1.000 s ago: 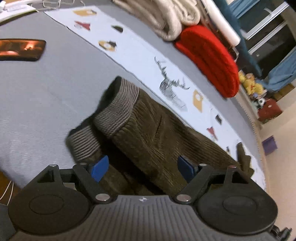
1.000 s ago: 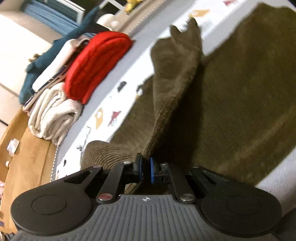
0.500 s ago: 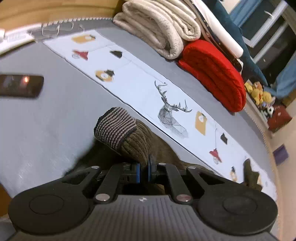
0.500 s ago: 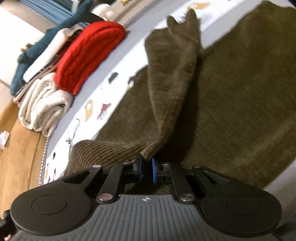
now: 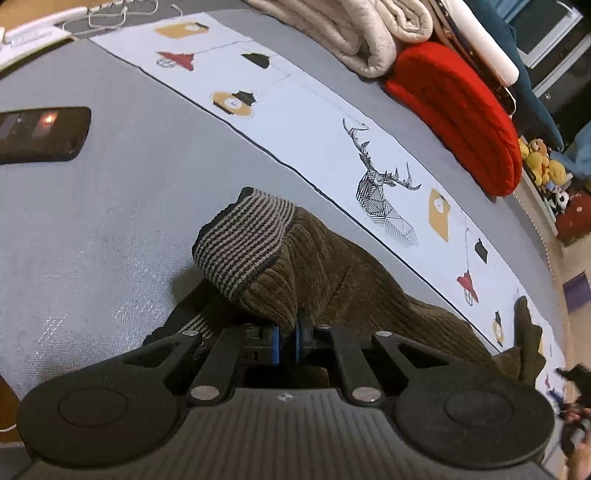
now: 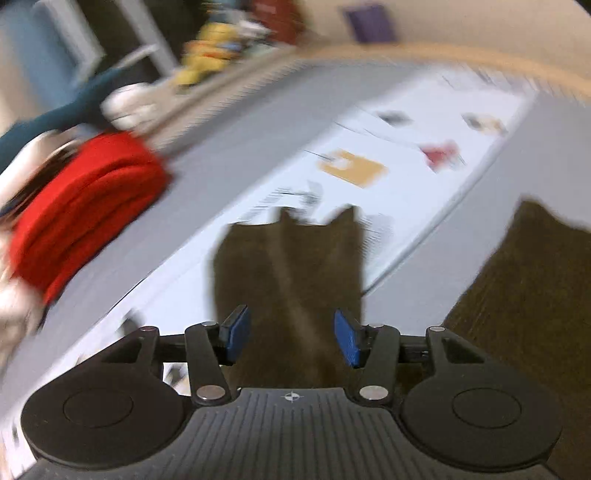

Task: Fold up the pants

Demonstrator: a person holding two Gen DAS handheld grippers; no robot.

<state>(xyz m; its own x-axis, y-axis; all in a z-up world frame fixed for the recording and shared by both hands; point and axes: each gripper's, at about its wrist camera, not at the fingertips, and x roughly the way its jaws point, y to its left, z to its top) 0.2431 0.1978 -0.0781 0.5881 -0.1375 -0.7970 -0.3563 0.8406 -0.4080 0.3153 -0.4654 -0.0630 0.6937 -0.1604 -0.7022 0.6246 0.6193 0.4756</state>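
Dark olive corduroy pants [image 5: 332, 280] with a striped ribbed waistband [image 5: 240, 247] lie on a grey bed cover [image 5: 110, 184]. My left gripper [image 5: 286, 341] is shut on the pants fabric just below the waistband, lifting a fold. In the blurred right wrist view my right gripper [image 6: 291, 338] is open and empty, above a pant leg [image 6: 288, 266] whose end lies on the printed cloth. Another part of the pants [image 6: 535, 288] lies to the right.
A white printed runner [image 5: 332, 122] with a deer drawing crosses the bed. Folded beige blankets [image 5: 369, 33] and a red knit [image 5: 461, 110] are stacked at the back. A black phone [image 5: 40, 134] lies at the left. Plush toys [image 5: 539, 166] sit beyond the bed.
My left gripper closed on the pants near the waistband and holds it. My right gripper let go of the pant leg, opened, and swung fast, now blurred.
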